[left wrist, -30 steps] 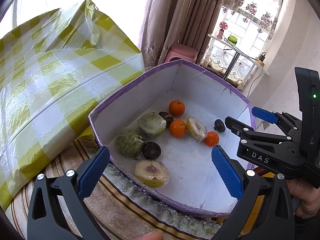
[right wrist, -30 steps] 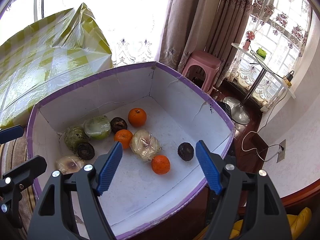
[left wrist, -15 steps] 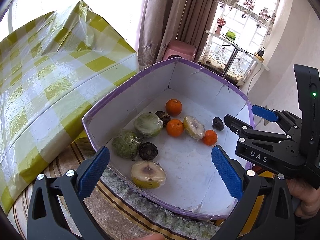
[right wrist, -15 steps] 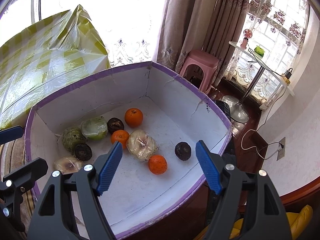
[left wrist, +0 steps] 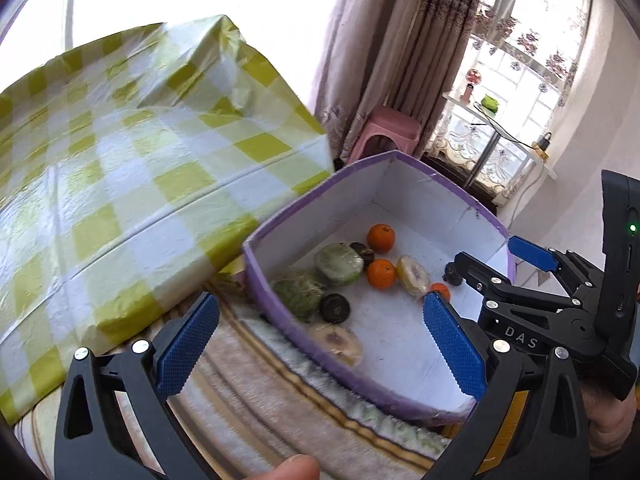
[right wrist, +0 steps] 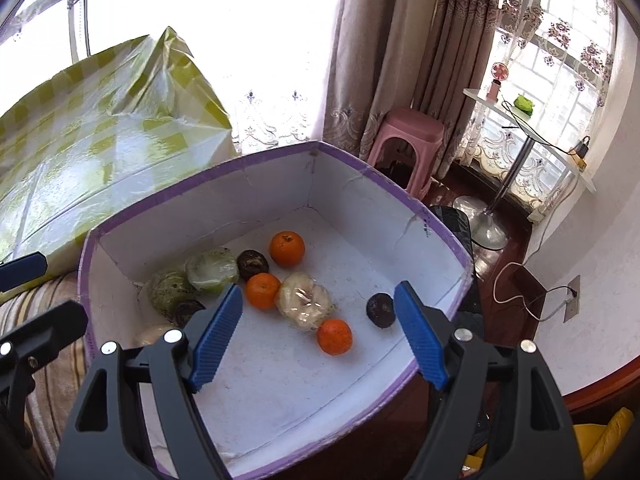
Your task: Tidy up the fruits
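A white box with a purple rim (right wrist: 400,188) (left wrist: 260,276) holds several fruits: three oranges (right wrist: 286,249) (right wrist: 262,291) (right wrist: 335,336), wrapped pale fruits (right wrist: 306,306) (right wrist: 211,270), a green bumpy fruit (right wrist: 170,290) and dark round fruits (right wrist: 381,310) (right wrist: 252,264). My right gripper (right wrist: 318,336) is open and empty, hovering above the box's near side. My left gripper (left wrist: 320,344) is open and empty, above the box's left front corner. The right gripper also shows in the left wrist view (left wrist: 532,264).
A table with a yellow-checked plastic cloth (left wrist: 120,168) (right wrist: 100,140) stands left of the box. A striped rug (left wrist: 280,412) lies under the box. A pink stool (right wrist: 408,136), curtains and a small glass side table (right wrist: 528,128) stand behind.
The left gripper has swung left, so the box now sits further right in its view. The right gripper has drawn back slightly from the box. Both stay open.
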Tool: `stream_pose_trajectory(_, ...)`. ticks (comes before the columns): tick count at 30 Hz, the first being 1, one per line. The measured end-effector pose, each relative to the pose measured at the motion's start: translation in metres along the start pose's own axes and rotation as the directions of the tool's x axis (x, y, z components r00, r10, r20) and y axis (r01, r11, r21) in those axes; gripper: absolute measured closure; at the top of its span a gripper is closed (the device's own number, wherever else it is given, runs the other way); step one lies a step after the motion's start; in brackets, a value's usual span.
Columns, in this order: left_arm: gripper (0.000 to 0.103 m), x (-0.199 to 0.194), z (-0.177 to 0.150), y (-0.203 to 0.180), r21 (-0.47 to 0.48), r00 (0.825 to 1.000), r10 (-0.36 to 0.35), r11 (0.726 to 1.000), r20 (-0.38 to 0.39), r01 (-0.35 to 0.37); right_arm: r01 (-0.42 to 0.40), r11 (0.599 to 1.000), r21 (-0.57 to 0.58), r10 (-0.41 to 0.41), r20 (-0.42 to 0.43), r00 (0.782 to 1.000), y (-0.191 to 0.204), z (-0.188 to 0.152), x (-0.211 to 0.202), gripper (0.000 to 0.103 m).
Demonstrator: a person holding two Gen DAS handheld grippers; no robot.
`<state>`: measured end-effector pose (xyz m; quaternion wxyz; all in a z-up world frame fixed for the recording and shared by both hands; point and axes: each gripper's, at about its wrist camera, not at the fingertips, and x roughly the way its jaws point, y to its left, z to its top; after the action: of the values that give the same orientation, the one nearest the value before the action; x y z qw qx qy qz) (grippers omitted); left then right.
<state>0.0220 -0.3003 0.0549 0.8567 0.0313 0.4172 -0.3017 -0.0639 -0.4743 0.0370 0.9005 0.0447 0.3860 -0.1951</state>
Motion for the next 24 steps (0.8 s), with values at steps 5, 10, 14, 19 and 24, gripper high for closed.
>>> stream_pose_trajectory(5,0.004,-0.077,-0.049,0.105,-0.164,0.959,0.279,0.949,0.046,-0.269,-0.311,0.945,-0.097,0.307,-0.054,0.950,0.113,0.000,-0.013,0.014)
stream_pose_trajectory(10,0.004,-0.135,-0.121,0.199,-0.403,0.857,0.511,0.772,-0.066,-0.491,-0.462,0.864,-0.198,0.439,-0.153,0.886,0.240,-0.023,-0.018,0.010)
stream_pose_trajectory(14,0.004,-0.154,-0.153,0.233,-0.454,0.811,0.572,0.694,-0.124,-0.558,-0.470,0.821,-0.324,0.450,-0.138,0.882,0.309,-0.035,-0.037,0.002)
stream_pose_trajectory(19,0.004,-0.144,-0.167,0.248,-0.487,0.830,0.536,0.689,-0.157,-0.537,-0.455,0.817,-0.354,0.408,-0.204,0.890,0.342,-0.045,-0.019,0.001)
stream_pose_trajectory(24,0.004,-0.139,-0.166,0.246,-0.465,0.825,0.545,0.697,-0.151,-0.546,-0.474,0.814,-0.335,0.420,-0.224,0.880,0.337,-0.045,-0.014,0.001)
